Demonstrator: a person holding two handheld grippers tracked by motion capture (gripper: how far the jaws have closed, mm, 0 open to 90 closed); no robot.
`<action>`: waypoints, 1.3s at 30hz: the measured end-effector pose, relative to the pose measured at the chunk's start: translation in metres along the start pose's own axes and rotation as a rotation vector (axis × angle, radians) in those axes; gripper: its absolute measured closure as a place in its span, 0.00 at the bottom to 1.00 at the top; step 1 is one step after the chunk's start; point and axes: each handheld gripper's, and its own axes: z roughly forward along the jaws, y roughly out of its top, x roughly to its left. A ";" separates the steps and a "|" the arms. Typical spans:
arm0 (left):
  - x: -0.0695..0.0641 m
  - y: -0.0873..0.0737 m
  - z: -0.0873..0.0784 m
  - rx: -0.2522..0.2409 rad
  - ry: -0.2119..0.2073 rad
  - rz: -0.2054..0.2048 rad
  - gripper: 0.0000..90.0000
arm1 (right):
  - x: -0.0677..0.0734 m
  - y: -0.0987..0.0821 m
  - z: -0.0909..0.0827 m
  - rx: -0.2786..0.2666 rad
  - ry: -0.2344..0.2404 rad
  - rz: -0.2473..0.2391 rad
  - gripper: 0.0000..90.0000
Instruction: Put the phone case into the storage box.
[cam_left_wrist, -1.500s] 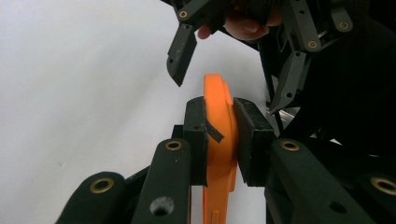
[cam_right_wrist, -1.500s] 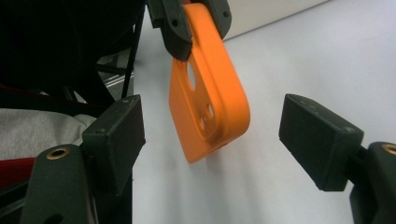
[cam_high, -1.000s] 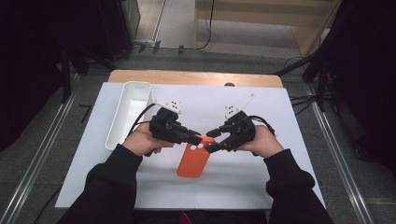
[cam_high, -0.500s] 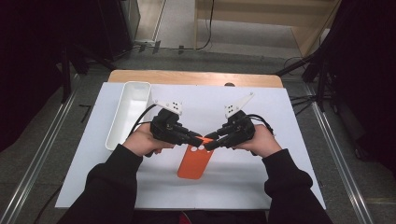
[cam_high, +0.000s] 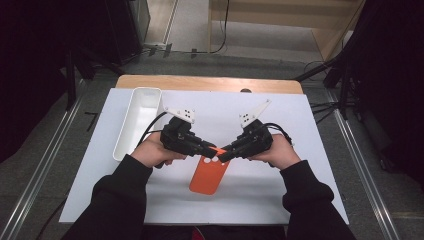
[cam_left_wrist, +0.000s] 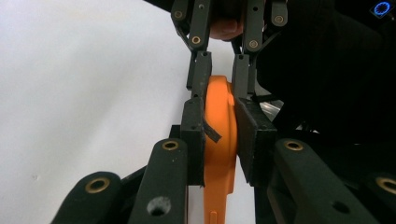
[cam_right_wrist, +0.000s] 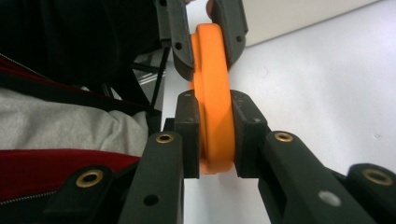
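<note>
Orange phone case (cam_high: 207, 175) — pinched between both claws (cam_high: 216, 150).

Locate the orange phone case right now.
High view: the orange phone case sits mid-table on the white mat, its top end pinched between the left gripper and right gripper, right of the white tray.
</note>
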 end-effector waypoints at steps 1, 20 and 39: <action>0.000 0.000 0.000 -0.001 -0.001 0.001 0.82 | 0.000 0.000 0.000 -0.004 -0.007 -0.012 0.82; 0.003 0.002 -0.012 -0.081 0.060 -0.034 0.35 | 0.005 0.003 -0.004 0.014 -0.029 0.036 0.83; 0.003 0.003 -0.015 -0.119 0.154 -0.060 0.32 | 0.001 0.001 -0.017 -0.002 -0.052 0.188 0.83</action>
